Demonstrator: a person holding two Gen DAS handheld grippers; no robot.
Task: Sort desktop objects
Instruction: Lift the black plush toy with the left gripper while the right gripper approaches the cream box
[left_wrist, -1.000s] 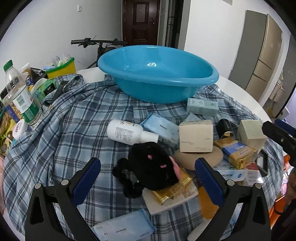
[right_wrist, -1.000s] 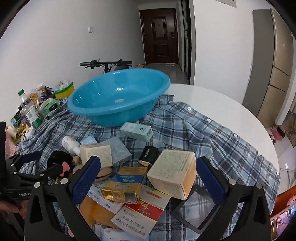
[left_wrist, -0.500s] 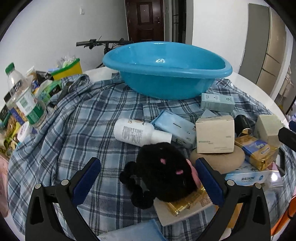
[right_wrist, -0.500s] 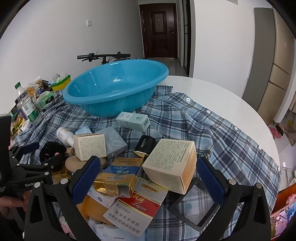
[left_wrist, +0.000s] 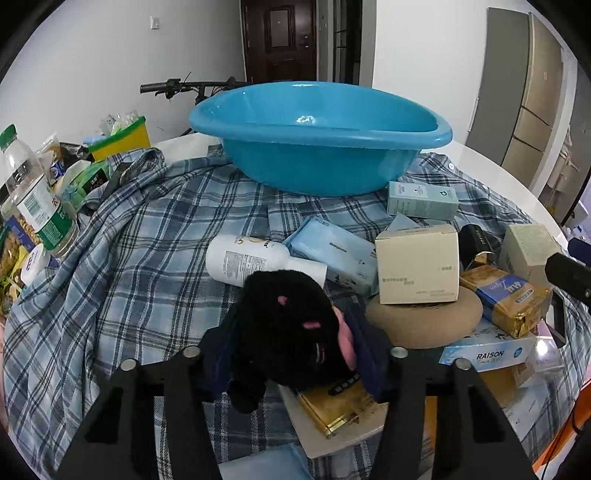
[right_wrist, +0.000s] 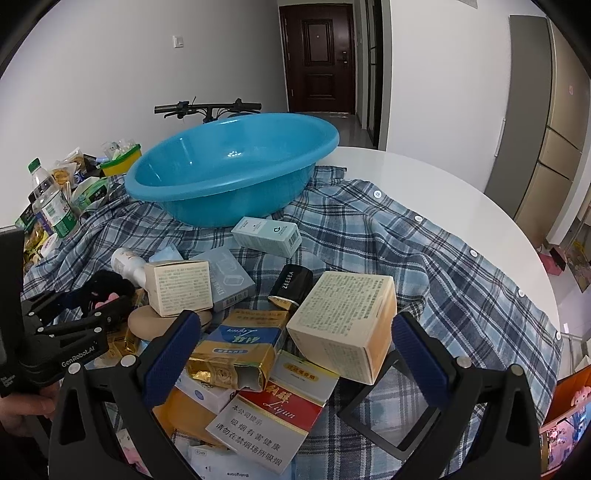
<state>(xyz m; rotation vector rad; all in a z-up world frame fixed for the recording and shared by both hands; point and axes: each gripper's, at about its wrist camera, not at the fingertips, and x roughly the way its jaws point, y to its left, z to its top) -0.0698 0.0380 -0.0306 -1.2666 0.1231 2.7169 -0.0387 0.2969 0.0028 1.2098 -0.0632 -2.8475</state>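
- At the far left of the worktop (right_wrist: 436, 184) one clear water bottle (left_wrist: 31, 195) with a green cap stands upright among snack packets, beside one yellow-rimmed tub (left_wrist: 120, 138).
- A blue plaid shirt (left_wrist: 122, 254) is spread over the worktop, and one blue basin (left_wrist: 317, 147) sits on it toward the back.
- The left gripper (left_wrist: 291, 350) points steeply down and forward over the shirt; its jaws have just been closing and now the blue fingers (left_wrist: 365, 350) press both sides of the one black plush toy (left_wrist: 291, 325), which lies on a gold packet at the left end of the clutter.
- In the right wrist view a hand (right_wrist: 26, 406) holds that gripper's black handle at the lower left edge.
- Just behind the toy lies one white bottle (left_wrist: 247, 258) on its side, touching a pale blue pack (left_wrist: 332, 251).
- Further right, one cream box (left_wrist: 417, 264) rests on a tan round pad (left_wrist: 424, 321).
- One pale green carton (right_wrist: 267, 236) lies in front of the basin.
- One black case (right_wrist: 291, 286) marked ZEESEA leans against a larger cream box (right_wrist: 343, 326).
- The right gripper (right_wrist: 295, 358) also tilts down, its fingers (right_wrist: 415, 354) spread wide with nothing held; the larger cream box and one blue-and-gold cigarette pack (right_wrist: 240, 347) lie between them, untouched.
- A red-and-white carton (right_wrist: 269, 417) lies under those.
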